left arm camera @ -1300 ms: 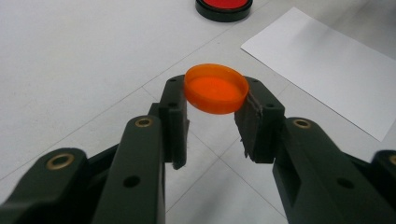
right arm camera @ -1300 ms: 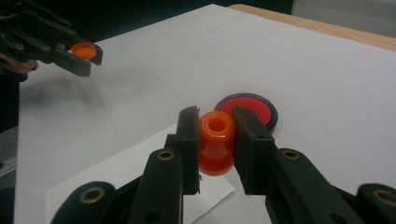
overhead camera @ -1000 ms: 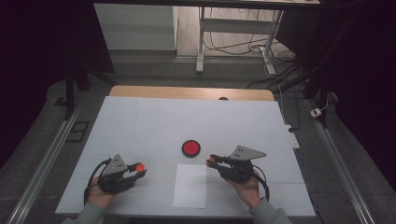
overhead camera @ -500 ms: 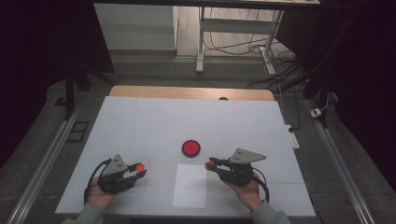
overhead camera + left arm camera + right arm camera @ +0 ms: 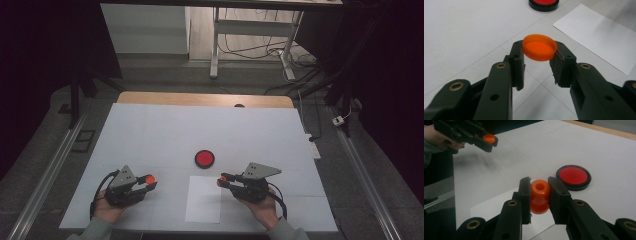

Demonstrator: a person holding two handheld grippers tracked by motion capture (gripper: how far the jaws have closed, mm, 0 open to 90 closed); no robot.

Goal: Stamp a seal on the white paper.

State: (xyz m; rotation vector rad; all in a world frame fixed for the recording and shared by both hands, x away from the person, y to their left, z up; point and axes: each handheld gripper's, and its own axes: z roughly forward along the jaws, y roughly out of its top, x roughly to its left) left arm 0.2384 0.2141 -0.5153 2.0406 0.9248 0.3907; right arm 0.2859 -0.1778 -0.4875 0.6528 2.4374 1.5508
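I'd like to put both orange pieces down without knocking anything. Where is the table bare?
Most of the table is bare: the whole far half beyond the red disc, and both side strips outside the left gripper and right gripper. It is crowded only in the near middle, where the disc, the paper and both grippers, holding the cap and the spool, sit close.

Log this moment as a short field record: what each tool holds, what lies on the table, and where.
left tool: shut on the orange cap, held above the table
right tool: shut on the orange bottle, its opening facing the camera
white paper: flat on the table, between the two hands
red disc: on the table, beyond the paper
cap and bottle: apart
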